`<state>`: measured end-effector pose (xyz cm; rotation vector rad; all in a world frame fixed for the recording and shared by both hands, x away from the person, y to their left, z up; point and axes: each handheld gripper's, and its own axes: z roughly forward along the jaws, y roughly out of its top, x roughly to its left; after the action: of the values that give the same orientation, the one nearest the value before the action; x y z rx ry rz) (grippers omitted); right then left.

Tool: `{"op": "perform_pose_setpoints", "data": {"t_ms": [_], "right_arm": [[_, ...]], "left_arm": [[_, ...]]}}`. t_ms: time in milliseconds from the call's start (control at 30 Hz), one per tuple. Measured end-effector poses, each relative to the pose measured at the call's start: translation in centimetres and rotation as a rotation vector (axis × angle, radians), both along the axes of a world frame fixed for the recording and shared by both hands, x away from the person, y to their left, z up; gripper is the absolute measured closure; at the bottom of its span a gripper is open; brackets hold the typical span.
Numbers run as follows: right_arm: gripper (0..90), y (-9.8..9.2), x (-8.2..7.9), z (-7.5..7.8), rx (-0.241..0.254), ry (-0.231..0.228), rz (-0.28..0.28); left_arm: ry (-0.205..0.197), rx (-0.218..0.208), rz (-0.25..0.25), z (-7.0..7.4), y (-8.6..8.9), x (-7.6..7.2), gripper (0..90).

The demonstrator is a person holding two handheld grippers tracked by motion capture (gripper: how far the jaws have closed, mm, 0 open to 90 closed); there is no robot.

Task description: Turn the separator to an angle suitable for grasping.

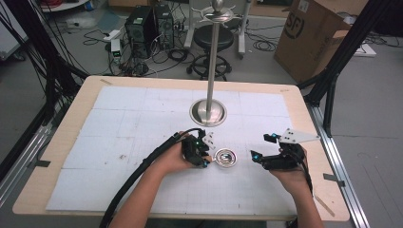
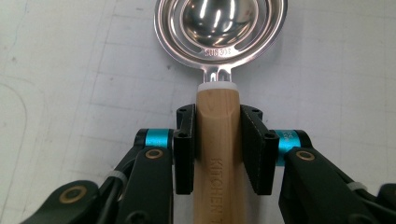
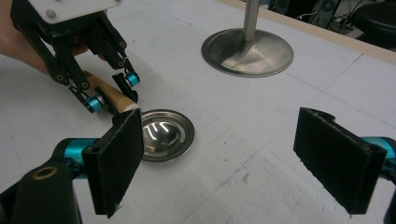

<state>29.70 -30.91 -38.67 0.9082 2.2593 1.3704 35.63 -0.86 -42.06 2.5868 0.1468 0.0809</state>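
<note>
A steel spoon-like utensil with a round slotted bowl (image 1: 226, 157) (image 2: 219, 30) (image 3: 164, 133) and a wooden handle (image 2: 217, 154) lies near the middle of the white mat. My left gripper (image 1: 207, 155) (image 2: 218, 140) is shut on that wooden handle, its pads pressing both sides just behind the bowl. It appears too in the right gripper view (image 3: 112, 93), holding the handle low over the mat. My right gripper (image 1: 259, 159) (image 3: 233, 163) hovers to the right of the bowl, jaws wide open with nothing between them.
A steel stand with a round base (image 1: 208, 113) (image 3: 247, 51) and a tall pole (image 1: 212, 61) rises behind the utensil. The gridded white mat (image 1: 142, 114) covers the wooden table (image 1: 76, 102). Beyond the table are a stool, computers, cables and a cardboard box (image 1: 313, 38).
</note>
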Motion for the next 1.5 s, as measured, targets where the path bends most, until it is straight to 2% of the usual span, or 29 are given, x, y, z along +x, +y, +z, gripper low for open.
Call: {"op": "perform_pose_setpoints", "data": {"t_ms": [167,233,367,500,567,700,867,1000,1067,1233,1300,1500], "right_arm": [[15.5,0.1,0.0,0.0,0.000,0.001,0.003],[15.5,0.1,0.0,0.0,-0.004,-0.003,0.005],[15.5,0.1,0.0,0.0,-0.003,-0.001,0.003],[15.5,0.1,0.0,0.0,-0.006,-0.001,0.005],[15.5,0.1,0.0,0.0,-0.002,0.001,0.004],[15.5,0.1,0.0,0.0,-0.002,0.000,0.005],[15.5,0.2,-0.1,0.0,-0.004,0.001,0.005],[15.5,0.1,-0.1,-0.1,-0.005,0.002,0.002],[15.5,0.0,-0.1,-0.2,-0.012,0.008,0.001],[15.5,0.1,-0.1,-0.4,-0.015,0.009,0.004],[15.5,0.0,0.0,-0.3,-0.011,0.006,0.006],[15.5,-0.1,0.0,-0.4,-0.006,0.013,0.004]], "left_arm": [[-0.001,0.007,-0.014,0.0,-0.7,0.0,68.1],[0.005,-0.001,-0.004,-0.1,-0.7,-0.1,67.4],[0.008,-0.001,0.007,0.3,-0.1,0.0,58.0],[0.032,-0.044,0.027,0.9,0.9,-0.1,52.9],[0.035,-0.085,0.043,1.1,1.7,-0.4,48.6],[0.024,-0.141,0.089,1.5,3.8,-0.5,46.3],[0.010,-0.237,0.145,2.2,6.6,-1.0,41.7],[-0.007,-0.285,0.171,2.3,8.4,-1.4,39.0],[-0.011,-0.294,0.192,2.5,8.9,-1.5,38.4],[-0.031,-0.323,0.203,3.2,10.4,-2.1,36.4],[-0.025,-0.341,0.219,3.4,10.9,-2.1,35.1],[-0.030,-0.355,0.249,3.9,12.4,-2.2,30.6]]}}
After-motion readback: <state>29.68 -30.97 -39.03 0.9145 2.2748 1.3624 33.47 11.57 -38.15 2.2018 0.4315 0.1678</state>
